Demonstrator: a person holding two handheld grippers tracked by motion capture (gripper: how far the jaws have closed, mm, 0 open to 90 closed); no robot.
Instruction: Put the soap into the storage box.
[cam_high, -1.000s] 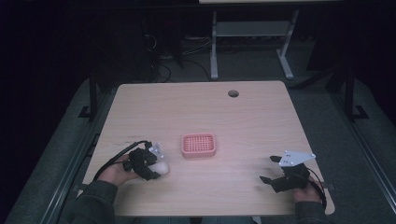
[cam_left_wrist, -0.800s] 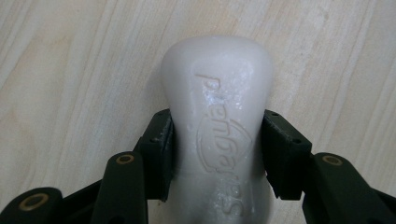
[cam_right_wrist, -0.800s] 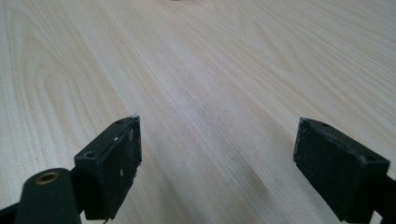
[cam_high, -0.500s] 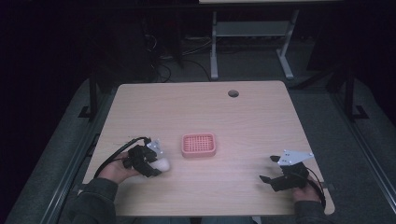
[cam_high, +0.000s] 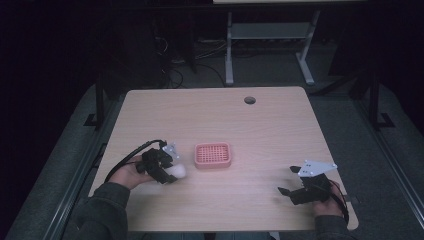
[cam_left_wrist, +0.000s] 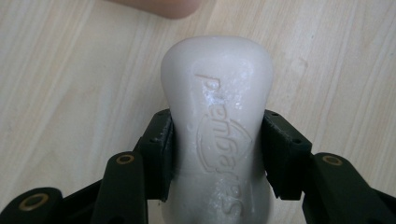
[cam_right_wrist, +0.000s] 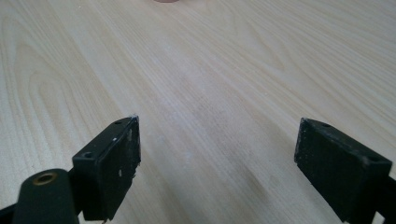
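Two grippers work the table: the left gripper clamps a white soap just left of the pink dish; the right gripper sits spread wide, holding nothing, near the table's right front.

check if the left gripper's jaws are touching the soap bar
Touching. In the left gripper view, both black jaws of the left gripper press against the sides of the white soap bar.
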